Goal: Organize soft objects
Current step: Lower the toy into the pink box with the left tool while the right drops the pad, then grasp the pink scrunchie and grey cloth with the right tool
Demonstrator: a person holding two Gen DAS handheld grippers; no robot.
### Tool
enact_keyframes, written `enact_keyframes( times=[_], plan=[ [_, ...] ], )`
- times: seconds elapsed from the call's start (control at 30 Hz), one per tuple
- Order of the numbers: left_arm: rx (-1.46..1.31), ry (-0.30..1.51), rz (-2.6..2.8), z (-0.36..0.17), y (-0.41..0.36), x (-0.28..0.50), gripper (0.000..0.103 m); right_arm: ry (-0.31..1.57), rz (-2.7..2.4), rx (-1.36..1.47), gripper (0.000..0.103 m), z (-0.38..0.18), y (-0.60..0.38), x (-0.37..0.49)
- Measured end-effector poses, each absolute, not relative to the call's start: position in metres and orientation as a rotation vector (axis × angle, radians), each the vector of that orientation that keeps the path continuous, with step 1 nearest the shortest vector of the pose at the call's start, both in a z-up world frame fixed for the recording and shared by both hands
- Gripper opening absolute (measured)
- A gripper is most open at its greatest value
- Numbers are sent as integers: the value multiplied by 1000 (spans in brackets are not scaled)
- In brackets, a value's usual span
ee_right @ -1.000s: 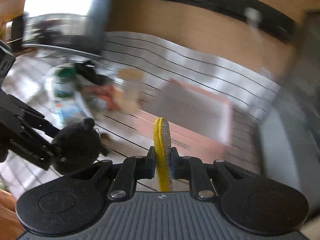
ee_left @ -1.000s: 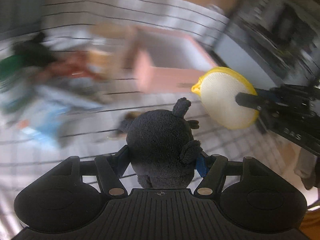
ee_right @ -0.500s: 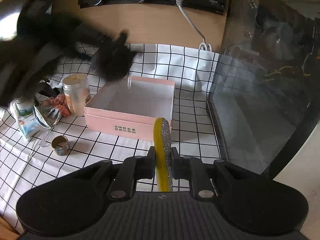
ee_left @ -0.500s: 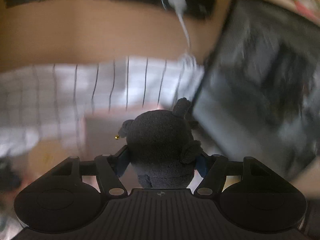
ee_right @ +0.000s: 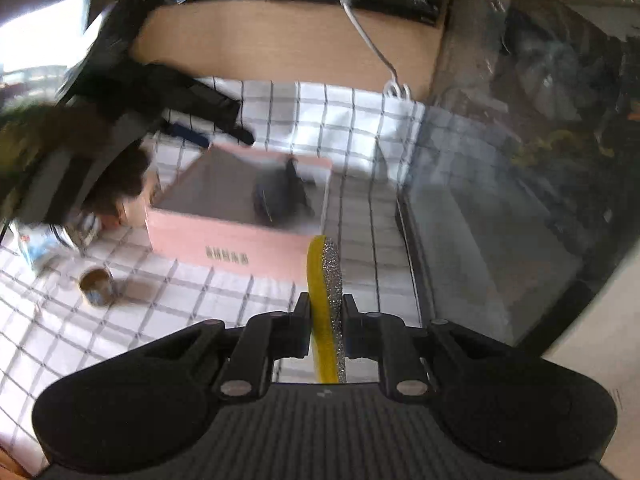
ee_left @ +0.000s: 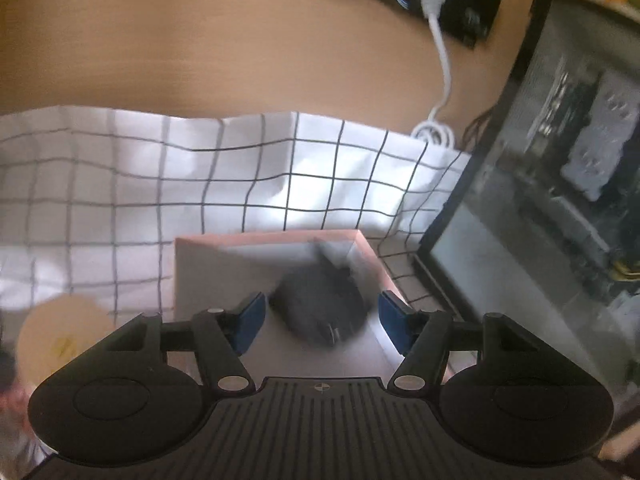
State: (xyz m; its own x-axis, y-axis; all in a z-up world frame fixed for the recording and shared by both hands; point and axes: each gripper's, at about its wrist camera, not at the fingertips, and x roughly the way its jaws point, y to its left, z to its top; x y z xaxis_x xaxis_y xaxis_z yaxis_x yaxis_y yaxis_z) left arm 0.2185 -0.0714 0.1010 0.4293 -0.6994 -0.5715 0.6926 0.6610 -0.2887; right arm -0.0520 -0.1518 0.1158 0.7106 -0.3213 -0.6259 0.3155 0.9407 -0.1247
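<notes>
A dark grey plush toy (ee_left: pixel 320 308) lies inside the pink box (ee_left: pixel 200 264), toward its right side. My left gripper (ee_left: pixel 320 320) is open above the box, its blue pads on either side of the toy and apart from it. In the right wrist view the toy (ee_right: pixel 280 196) shows blurred in the pink box (ee_right: pixel 224 240), with the left gripper (ee_right: pixel 212 128) above the box's far left corner. My right gripper (ee_right: pixel 326 316) is shut on a yellow sponge with a glittery silver face (ee_right: pixel 326 280), held in front of the box's near right corner.
A checked cloth (ee_right: pixel 360 128) covers the table. A glass tank (ee_right: pixel 520 184) stands at the right. A jar with a tan lid (ee_left: pixel 64 336), a small tape roll (ee_right: pixel 96 284) and packets (ee_right: pixel 36 244) lie left of the box. A power strip and white cable (ee_right: pixel 368 40) are on the back wall.
My left gripper carried the plush toy over the pink box and opened; the toy now lies in the box. My right gripper kept the sponge and moved closer to the box.
</notes>
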Motion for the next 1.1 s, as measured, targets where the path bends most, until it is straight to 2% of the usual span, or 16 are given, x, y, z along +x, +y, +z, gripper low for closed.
enact_keyframes(
  times=[0.4, 0.53, 0.7, 0.8, 0.87, 1.03, 1.1],
  plan=[
    [-63, 735, -747, 90, 70, 142, 68, 517, -202, -272, 14, 152, -130, 90],
    [-117, 760, -633, 82, 118, 138, 68, 592, -98, 51, 14, 152, -156, 143],
    [-184, 788, -482, 69, 168, 135, 68, 763, -22, 381, 16, 110, -193, 181],
    [-185, 799, -439, 63, 184, 131, 68, 799, -106, 389, 28, 94, -203, 177],
    [-169, 810, -409, 57, 191, 130, 68, 771, -175, 349, 41, 97, -205, 165],
    [-158, 829, -357, 42, 198, 134, 68, 691, -219, 163, 49, 112, -189, 126],
    [-154, 810, -356, 40, 197, 135, 68, 669, -202, 102, 55, 116, -177, 110]
  ],
)
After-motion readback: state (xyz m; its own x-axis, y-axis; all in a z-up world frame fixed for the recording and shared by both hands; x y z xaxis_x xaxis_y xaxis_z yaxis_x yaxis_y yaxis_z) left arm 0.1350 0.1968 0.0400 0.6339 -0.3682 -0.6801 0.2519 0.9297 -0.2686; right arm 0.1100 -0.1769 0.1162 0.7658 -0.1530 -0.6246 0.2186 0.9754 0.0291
